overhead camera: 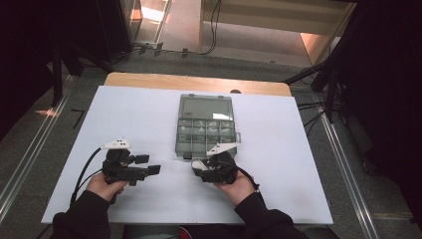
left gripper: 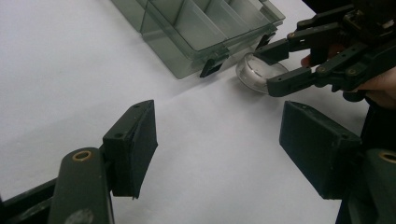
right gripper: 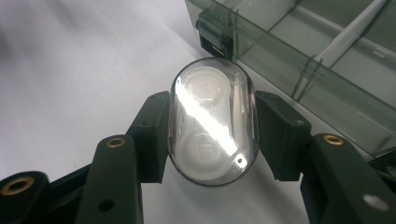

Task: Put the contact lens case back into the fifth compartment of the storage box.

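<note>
A small clear oval case (right gripper: 212,123) with two round wells sits between the pads of my right gripper (right gripper: 212,133), which is shut on its long sides. The case (left gripper: 257,72) rests low over the white table, just in front of the latch (right gripper: 215,30) of a smoky clear compartment box (overhead camera: 206,134). In the high view the right gripper (overhead camera: 199,169) points left near the box's front edge. My left gripper (overhead camera: 148,164) is open and holds nothing. It points right, toward the case, with bare table between its jaws (left gripper: 224,140).
The compartment box (left gripper: 201,32) stands open at the table's middle, with its lid (overhead camera: 206,105) laid back behind it. A white sheet (overhead camera: 129,124) covers the wooden table. Cables, metal rails and dark stands surround the table on the floor.
</note>
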A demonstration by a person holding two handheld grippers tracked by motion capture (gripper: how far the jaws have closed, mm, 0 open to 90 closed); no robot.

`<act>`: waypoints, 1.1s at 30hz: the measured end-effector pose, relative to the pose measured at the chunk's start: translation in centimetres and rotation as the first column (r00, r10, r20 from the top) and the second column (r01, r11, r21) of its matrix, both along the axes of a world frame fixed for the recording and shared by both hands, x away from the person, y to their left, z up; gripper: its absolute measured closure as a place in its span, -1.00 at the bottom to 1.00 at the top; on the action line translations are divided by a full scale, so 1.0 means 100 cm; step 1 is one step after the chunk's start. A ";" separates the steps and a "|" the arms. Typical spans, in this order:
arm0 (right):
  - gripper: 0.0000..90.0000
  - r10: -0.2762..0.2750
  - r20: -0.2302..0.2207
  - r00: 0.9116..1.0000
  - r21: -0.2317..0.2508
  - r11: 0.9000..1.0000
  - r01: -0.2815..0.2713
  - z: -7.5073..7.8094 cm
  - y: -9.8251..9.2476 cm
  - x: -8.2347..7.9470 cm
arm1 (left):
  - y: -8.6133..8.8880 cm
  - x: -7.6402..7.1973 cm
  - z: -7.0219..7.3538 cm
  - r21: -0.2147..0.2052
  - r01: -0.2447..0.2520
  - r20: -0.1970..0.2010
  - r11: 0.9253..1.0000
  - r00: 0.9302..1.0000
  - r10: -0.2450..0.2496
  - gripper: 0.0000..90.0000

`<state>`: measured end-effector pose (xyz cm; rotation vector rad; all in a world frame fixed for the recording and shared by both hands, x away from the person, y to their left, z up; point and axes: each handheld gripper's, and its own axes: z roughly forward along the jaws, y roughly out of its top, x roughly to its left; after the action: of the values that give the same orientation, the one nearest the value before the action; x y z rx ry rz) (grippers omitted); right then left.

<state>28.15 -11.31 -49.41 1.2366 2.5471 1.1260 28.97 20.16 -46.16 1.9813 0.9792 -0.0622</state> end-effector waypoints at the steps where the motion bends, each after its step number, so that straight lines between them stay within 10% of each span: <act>1: 0.03 0.003 -0.001 1.000 0.006 1.000 -0.003 0.001 -0.001 0.000 | 0.000 0.000 0.000 0.001 0.001 0.000 1.000 1.000 -0.001 -0.38; 33: 0.03 -0.040 -0.017 0.999 0.098 0.994 0.042 0.028 -0.008 0.012 | 0.002 -0.001 0.001 -0.002 -0.017 0.005 1.000 1.000 0.017 -0.38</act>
<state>29.32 -12.12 -46.64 1.3177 2.4923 1.2517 28.91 20.40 -46.11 1.9704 0.9925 -0.0480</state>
